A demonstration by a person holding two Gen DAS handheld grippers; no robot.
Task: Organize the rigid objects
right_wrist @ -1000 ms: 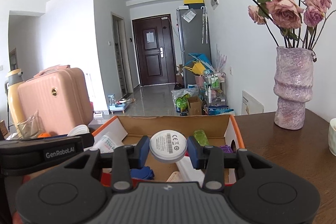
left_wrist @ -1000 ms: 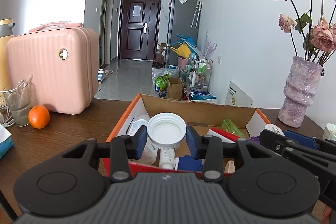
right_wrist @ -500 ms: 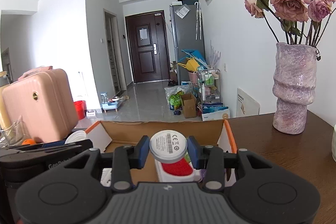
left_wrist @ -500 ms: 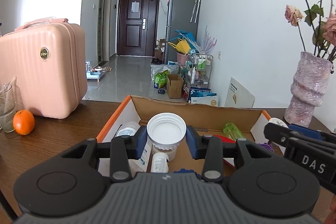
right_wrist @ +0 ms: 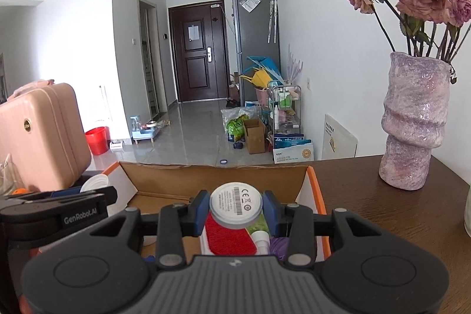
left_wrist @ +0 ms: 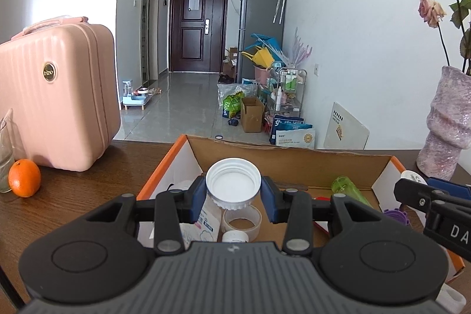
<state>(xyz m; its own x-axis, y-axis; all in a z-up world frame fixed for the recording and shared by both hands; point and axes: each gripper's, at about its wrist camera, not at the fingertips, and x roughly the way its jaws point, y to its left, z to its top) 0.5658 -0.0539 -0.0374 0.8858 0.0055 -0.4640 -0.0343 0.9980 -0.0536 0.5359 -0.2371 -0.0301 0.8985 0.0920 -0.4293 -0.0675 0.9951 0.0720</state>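
Rigid and light, the white screw lid (left_wrist: 233, 184) sits pinched by its ribbed rim in the left gripper (left_wrist: 233, 197), over the cardboard box (left_wrist: 294, 161) toward its left wall. The round white disc (right_wrist: 236, 205) is clamped at its edge in the right gripper (right_wrist: 236, 212), above the box's right end. Both look smooth plastic and probably slippery, so opposite rim points seem the safest hold.
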